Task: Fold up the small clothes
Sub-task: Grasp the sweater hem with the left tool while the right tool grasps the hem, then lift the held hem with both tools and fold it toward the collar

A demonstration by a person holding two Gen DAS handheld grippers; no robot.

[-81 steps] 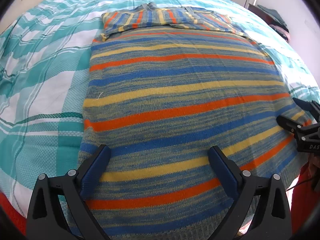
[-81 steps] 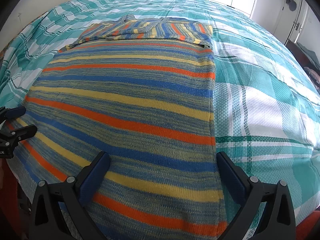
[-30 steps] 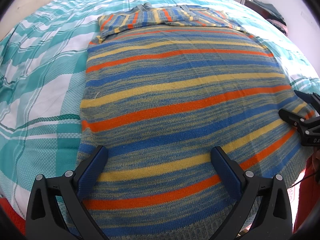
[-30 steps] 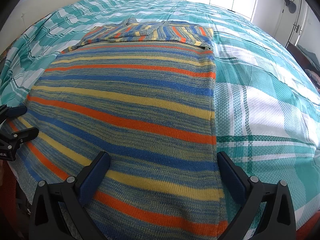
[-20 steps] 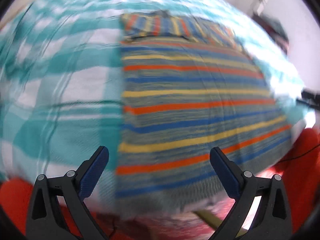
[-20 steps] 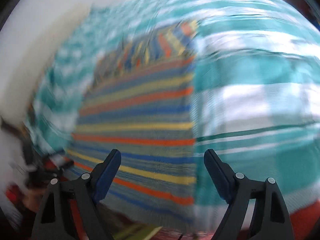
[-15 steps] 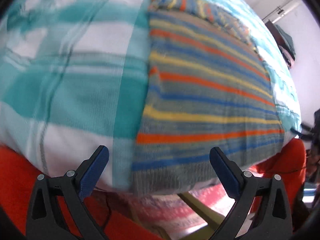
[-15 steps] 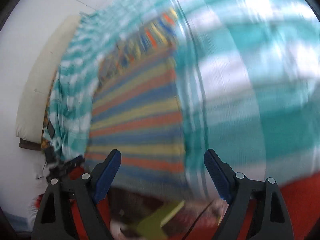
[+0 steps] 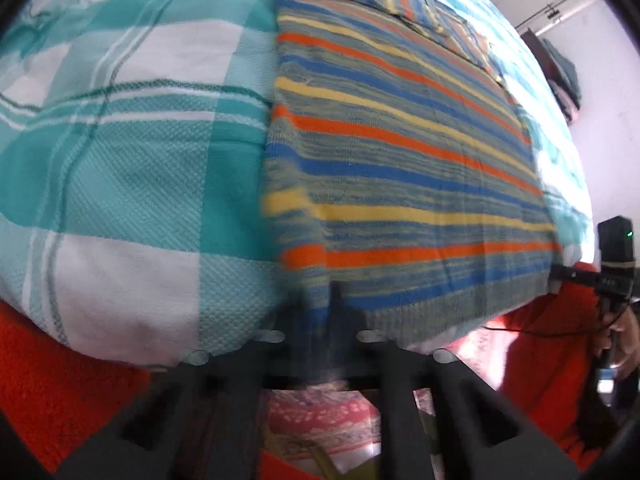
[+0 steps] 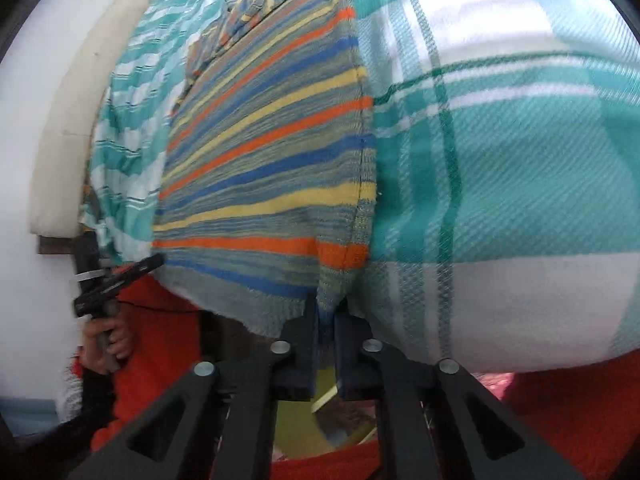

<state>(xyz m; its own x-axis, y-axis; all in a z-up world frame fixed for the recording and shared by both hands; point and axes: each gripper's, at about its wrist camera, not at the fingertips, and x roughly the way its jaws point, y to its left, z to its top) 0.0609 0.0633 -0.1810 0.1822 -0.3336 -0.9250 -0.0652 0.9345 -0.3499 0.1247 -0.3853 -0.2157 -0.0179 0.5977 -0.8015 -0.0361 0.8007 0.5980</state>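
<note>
A striped knit sweater (image 9: 400,168), with blue, orange and yellow bands, lies flat on the bed with its sleeves folded across the far end. Its hem hangs over the near bed edge. My left gripper (image 9: 320,312) is shut on the hem's left corner, blurred. My right gripper (image 10: 326,320) is shut on the hem's right corner of the sweater (image 10: 272,152). Each gripper shows small in the other's view, the right one (image 9: 576,276) and the left one (image 10: 120,276).
A teal and white checked bedspread (image 9: 120,140) covers the bed (image 10: 500,160). A cream headboard cushion (image 10: 76,112) is at the far left. Red clothing (image 9: 552,360) and a patterned floor lie below the bed edge. A dark cabinet (image 9: 560,72) stands at the far right.
Both grippers dropped to the bed's near edge, moved out to the hem corners, and closed from wide open onto the sweater's hem.
</note>
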